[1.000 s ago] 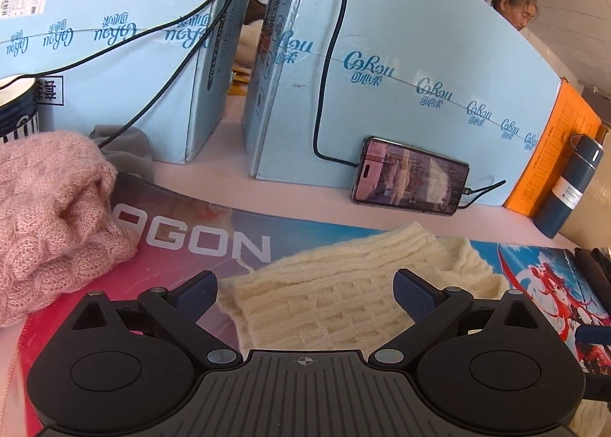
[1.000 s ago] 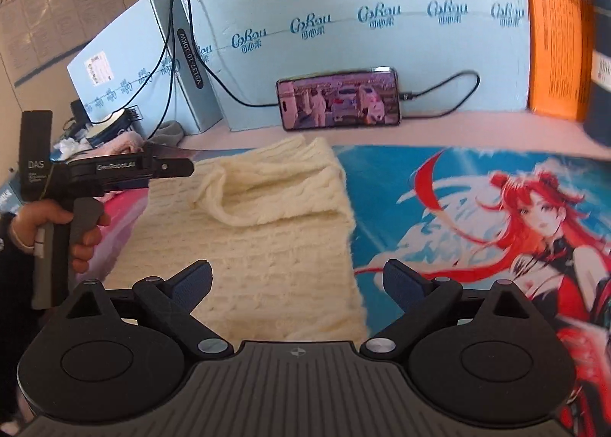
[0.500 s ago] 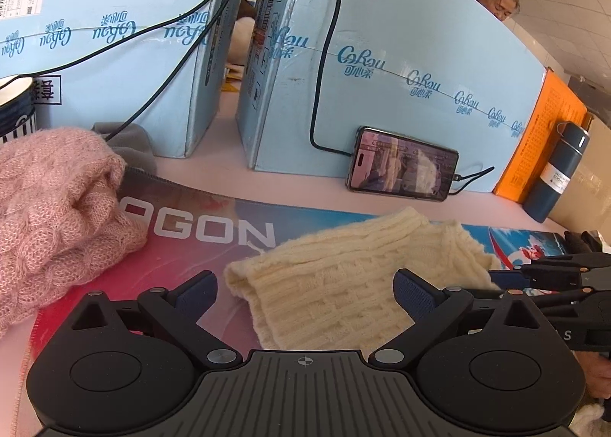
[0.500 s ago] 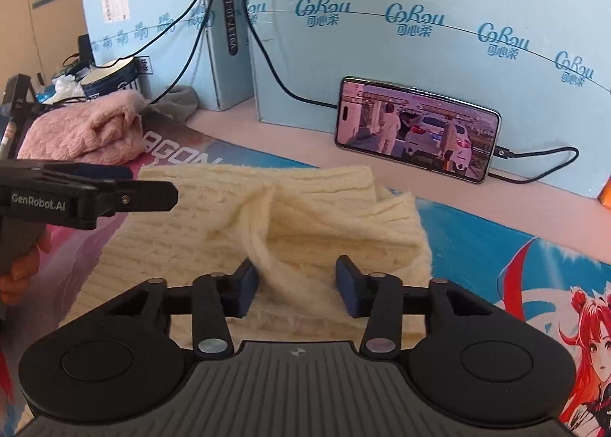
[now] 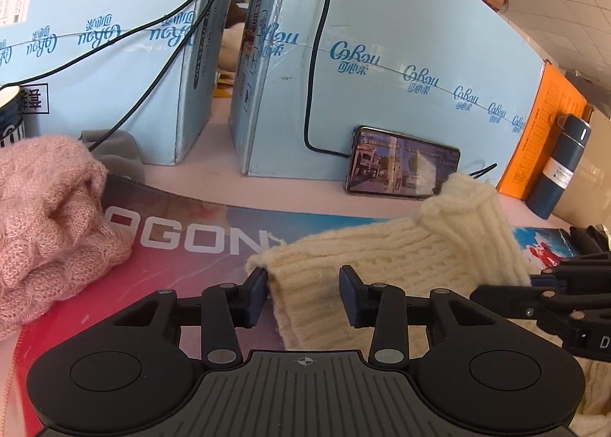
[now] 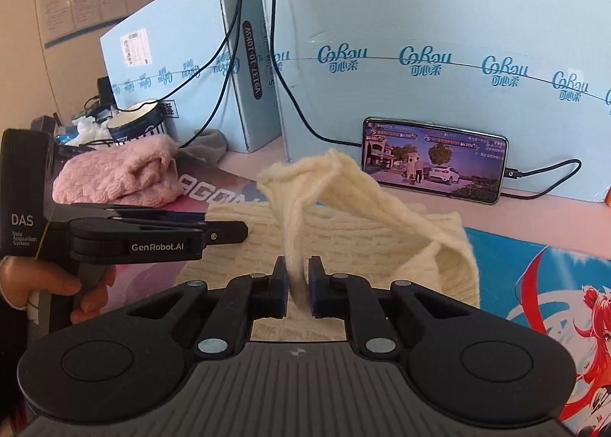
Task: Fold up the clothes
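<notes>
Pale blue cartons (image 6: 439,36) printed with a looping logo wall off the back of a pinkish desk (image 5: 290,192), and a printed desk mat (image 5: 191,234) covers the near part of it. At the far left a pink knitted garment (image 5: 49,223) lies bunched on the mat's edge, with a dark mug (image 6: 139,124) behind it, seen in the right wrist view. Black cables (image 5: 317,66) run down the cartons to a phone (image 6: 435,160) propped on its side against the larger carton, its screen lit.

On the mat in front of the phone lies the cream knitted sweater (image 5: 382,257). The left gripper (image 5: 303,290) sits low at the sweater's near left corner, its fingers set apart with the ribbed edge lying between them; the left pad (image 5: 257,292) touches the fabric, while the right one stands clear of it. In the right wrist view a hand (image 6: 82,284) holds this tool by its handle.

The right gripper (image 6: 297,286) is pinched together on a fold of the sweater, and the clamped strip rises from the jaws to a peak that droops back to the flat body of the garment. At the far right stand an orange box (image 5: 542,131) and a dark blue flask (image 5: 559,166).
</notes>
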Demonstrator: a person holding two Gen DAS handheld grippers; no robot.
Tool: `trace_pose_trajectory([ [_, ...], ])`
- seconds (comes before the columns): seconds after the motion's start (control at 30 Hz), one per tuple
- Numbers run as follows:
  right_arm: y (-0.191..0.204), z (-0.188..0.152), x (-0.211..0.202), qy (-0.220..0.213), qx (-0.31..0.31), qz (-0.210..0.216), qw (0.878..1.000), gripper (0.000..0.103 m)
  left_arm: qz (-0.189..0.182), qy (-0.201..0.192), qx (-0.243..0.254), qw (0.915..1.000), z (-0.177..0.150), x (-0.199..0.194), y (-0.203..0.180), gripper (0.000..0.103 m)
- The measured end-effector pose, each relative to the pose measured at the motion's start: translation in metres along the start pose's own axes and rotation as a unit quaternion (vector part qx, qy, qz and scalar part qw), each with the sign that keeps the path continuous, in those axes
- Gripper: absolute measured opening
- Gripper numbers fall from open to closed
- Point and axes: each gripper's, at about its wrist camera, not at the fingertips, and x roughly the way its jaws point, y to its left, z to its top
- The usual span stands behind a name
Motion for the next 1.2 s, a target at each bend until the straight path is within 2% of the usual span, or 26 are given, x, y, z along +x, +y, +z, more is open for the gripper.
trace_pose_trajectory([
  [0.07, 0.008, -0.002, 0.008, 0.021, -0.013, -0.006, 1.0, 0.017, -0.002, -0.002, -0.006, 1.0, 0.0, -0.001, 0.002, 0.039],
  [0.1, 0.008, -0.002, 0.009, 0.028, -0.013, -0.012, 0.999, 0.026, -0.003, -0.004, -0.008, 0.9999, 0.0, -0.002, 0.002, 0.04],
  [0.13, 0.008, -0.002, 0.01, 0.031, -0.011, -0.018, 0.999, 0.045, -0.001, -0.006, -0.01, 0.9999, 0.0, -0.003, 0.003, 0.041],
  [0.17, 0.007, -0.003, 0.006, 0.023, -0.007, -0.022, 0.999, 0.055, 0.001, -0.008, -0.012, 0.9999, 0.0, -0.004, 0.003, 0.041],
  [0.2, 0.006, -0.002, 0.001, 0.01, -0.004, -0.025, 1.0, 0.071, 0.003, -0.01, -0.014, 0.9998, 0.0, -0.005, 0.003, 0.042],
  [0.23, 0.006, -0.002, -0.005, -0.003, -0.003, -0.028, 1.0, 0.075, 0.005, -0.012, -0.016, 0.9998, 0.0, -0.006, 0.003, 0.042],
  [0.27, 0.007, -0.001, -0.01, -0.012, -0.008, -0.033, 0.999, 0.075, 0.007, -0.014, -0.018, 0.9997, 0.001, -0.007, 0.003, 0.042],
  [0.37, 0.011, 0.001, -0.017, -0.044, -0.025, -0.052, 0.997, 0.083, 0.014, -0.019, -0.024, 0.9994, 0.001, -0.01, 0.003, 0.054],
  [0.4, 0.012, 0.001, -0.019, -0.055, -0.031, -0.059, 0.996, 0.084, 0.016, -0.021, -0.026, 0.9993, 0.002, -0.011, 0.003, 0.06],
  [0.43, 0.013, 0.002, -0.019, -0.064, -0.036, -0.065, 0.995, 0.084, 0.018, -0.023, -0.027, 0.9992, 0.002, -0.012, 0.003, 0.072],
  [0.5, 0.011, 0.005, -0.011, -0.064, -0.027, -0.062, 0.996, 0.084, 0.023, -0.026, -0.031, 0.9989, 0.002, -0.013, 0.004, 0.08],
  [0.57, 0.008, 0.009, -0.002, -0.055, -0.011, -0.049, 0.997, 0.084, 0.029, -0.03, -0.04, 0.9983, 0.003, -0.015, 0.007, 0.08],
  [0.7, 0.006, 0.01, 0.021, 0.005, 0.014, 0.019, 1.0, 0.084, 0.038, -0.036, -0.062, 0.9967, 0.005, -0.018, 0.016, 0.084],
  [0.87, 0.004, 0.008, 0.007, -0.001, 0.041, 0.011, 0.999, 0.084, 0.038, -0.044, -0.07, 0.9958, 0.005, -0.021, 0.02, 0.085],
  [0.97, 0.002, 0.004, -0.024, -0.039, 0.04, 0.004, 0.998, 0.088, 0.035, -0.054, -0.068, 0.9956, 0.005, -0.024, 0.018, 0.085],
  [1.03, -0.001, -0.001, -0.051, -0.072, 0.035, -0.003, 0.997, 0.096, 0.031, -0.065, -0.059, 0.9956, 0.005, -0.028, 0.016, 0.086],
  [1.2, -0.013, -0.043, -0.112, -0.146, 0.017, -0.074, 0.986, 0.102, 0.018, -0.1, -0.023, 0.9946, 0.003, -0.038, 0.006, 0.091],
])
